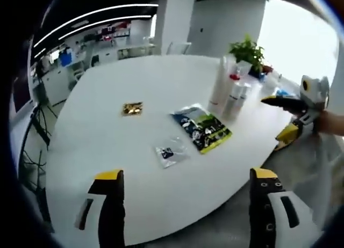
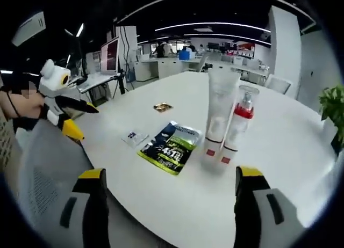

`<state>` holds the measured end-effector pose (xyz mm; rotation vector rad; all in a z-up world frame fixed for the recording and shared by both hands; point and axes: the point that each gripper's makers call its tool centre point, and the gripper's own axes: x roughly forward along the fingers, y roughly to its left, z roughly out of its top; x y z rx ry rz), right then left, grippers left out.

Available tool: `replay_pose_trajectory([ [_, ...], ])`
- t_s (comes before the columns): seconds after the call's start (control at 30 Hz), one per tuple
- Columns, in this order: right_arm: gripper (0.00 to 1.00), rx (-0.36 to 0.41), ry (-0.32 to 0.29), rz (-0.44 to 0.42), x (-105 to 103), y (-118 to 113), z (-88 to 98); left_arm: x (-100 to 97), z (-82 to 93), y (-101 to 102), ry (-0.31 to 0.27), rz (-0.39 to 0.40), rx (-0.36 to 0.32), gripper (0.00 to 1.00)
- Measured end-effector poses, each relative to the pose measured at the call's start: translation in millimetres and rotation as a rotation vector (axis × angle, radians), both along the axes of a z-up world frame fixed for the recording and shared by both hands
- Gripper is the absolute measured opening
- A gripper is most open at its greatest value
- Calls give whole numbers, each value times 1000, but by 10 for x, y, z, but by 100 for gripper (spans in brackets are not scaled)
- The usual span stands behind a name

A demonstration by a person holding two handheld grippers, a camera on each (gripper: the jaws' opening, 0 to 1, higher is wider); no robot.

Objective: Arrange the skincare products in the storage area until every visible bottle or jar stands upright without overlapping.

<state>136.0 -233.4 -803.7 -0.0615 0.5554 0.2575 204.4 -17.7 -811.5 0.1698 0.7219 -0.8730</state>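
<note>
A tall white tube [image 2: 220,108] with a red band at its base stands upright on the white table [image 2: 279,151]. Close beside it stands a clear pump bottle [image 2: 239,119] with a red collar. In the left gripper view the tube [image 1: 220,87] and the bottle [image 1: 236,97] stand at the table's far right side. My right gripper [image 2: 171,174] is open, short of both, with nothing between its jaws. My left gripper [image 1: 186,175] is open over the near table edge and holds nothing. The right gripper [image 1: 270,123] comes in from the right, next to the bottle.
A green-and-black sachet [image 1: 201,129], a small clear packet [image 1: 169,151] and a small gold item [image 1: 132,108] lie flat mid-table. A potted plant [image 1: 247,52] stands behind the bottles. A grey mesh chair back [image 2: 43,178] is near the table edge. The left gripper [image 2: 88,123] shows at the left.
</note>
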Motion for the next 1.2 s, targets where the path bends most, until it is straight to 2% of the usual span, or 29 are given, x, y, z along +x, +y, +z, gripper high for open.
replay_pose_trajectory([
  [0.1, 99, 14, -11, -19, -36, -59, 56, 18, 26, 28, -8, 25, -12, 97],
  [0.2, 99, 21, -11, -33, -87, -115, 35, 28, 28, 45, -6, 37, -3, 97],
  [0.53, 99, 14, -12, -55, -100, -143, 21, 42, 27, 79, 0, 41, 24, 97],
  [0.7, 98, 3, -6, -88, -115, -211, 0, 77, 15, 71, 7, 28, 59, 97],
  [0.83, 98, 9, -14, -91, -109, -219, 13, 173, 22, 31, 3, 28, 60, 97],
  [0.93, 98, 12, -14, -96, -105, -232, 9, 253, -36, -15, 14, 18, 84, 97],
  [1.2, 98, 17, -8, -119, -99, -282, 2, 497, -165, -92, 65, 42, 82, 97],
])
